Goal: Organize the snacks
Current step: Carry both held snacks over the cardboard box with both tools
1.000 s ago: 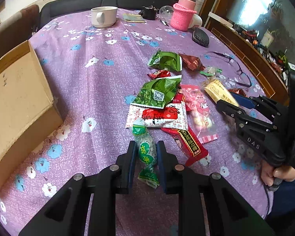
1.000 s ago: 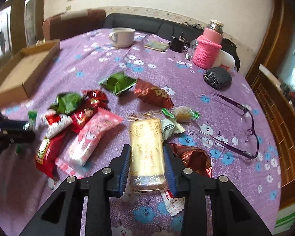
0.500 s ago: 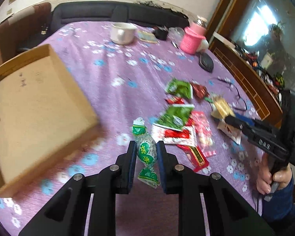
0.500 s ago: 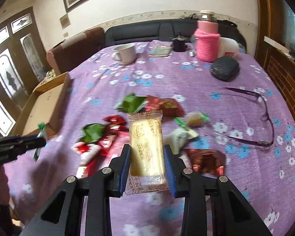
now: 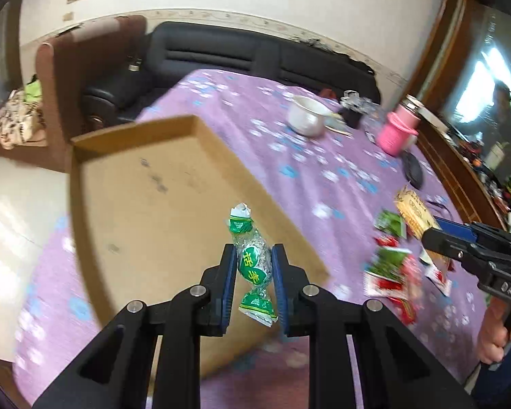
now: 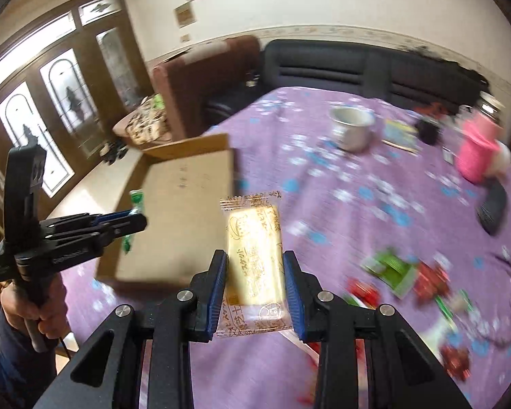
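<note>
Fingers (image 5: 231,266) of the left gripper (image 5: 254,267) clamp a green candy (image 5: 253,266), the right gripper (image 6: 255,272) a yellow biscuit pack (image 6: 255,255); the cardboard box (image 5: 146,187) at frame centre-left looks unfilled, loose snacks (image 5: 391,266) remaining at lower right.

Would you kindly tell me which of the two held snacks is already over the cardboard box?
The green candy in the left gripper hangs over the cardboard box; the yellow biscuit pack is beside it.

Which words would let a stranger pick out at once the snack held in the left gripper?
Start at the purple flowered tablecloth and find the shallow cardboard box on it. Above the box, the left gripper is shut on a twist-wrapped candy: clear wrapper, green ends, green label. The right gripper's snack is a flat golden biscuit pack.
</note>
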### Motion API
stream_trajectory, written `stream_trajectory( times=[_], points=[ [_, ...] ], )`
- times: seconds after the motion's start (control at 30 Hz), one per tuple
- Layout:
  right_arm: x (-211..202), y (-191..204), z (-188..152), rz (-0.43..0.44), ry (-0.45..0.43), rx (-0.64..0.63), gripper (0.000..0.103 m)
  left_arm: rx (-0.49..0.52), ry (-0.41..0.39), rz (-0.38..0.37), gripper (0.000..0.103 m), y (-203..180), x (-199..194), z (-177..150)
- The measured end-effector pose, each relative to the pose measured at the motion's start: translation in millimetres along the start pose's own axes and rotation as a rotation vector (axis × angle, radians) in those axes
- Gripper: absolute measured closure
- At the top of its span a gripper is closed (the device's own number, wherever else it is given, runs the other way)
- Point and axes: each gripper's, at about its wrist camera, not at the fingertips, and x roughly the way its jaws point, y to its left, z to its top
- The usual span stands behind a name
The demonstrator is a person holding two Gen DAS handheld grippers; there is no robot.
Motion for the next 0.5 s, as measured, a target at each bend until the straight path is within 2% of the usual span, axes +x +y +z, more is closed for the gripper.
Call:
stream_trajectory(
  times=[0.23,0.33,0.5],
  points=[
    [80,43,58,0.084,0.059,0.015,0.067,-0.071,0.042,0.106,0.083,67,22,42],
    [120,55,77,0.087,0.092,0.030,0.067,-0.100,0.068,0.133,0.083,89,41,58],
    [186,59,96,0.062,0.146,0.087,0.067,-0.156,0.121,0.137,0.083,117,76,77]
  ],
)
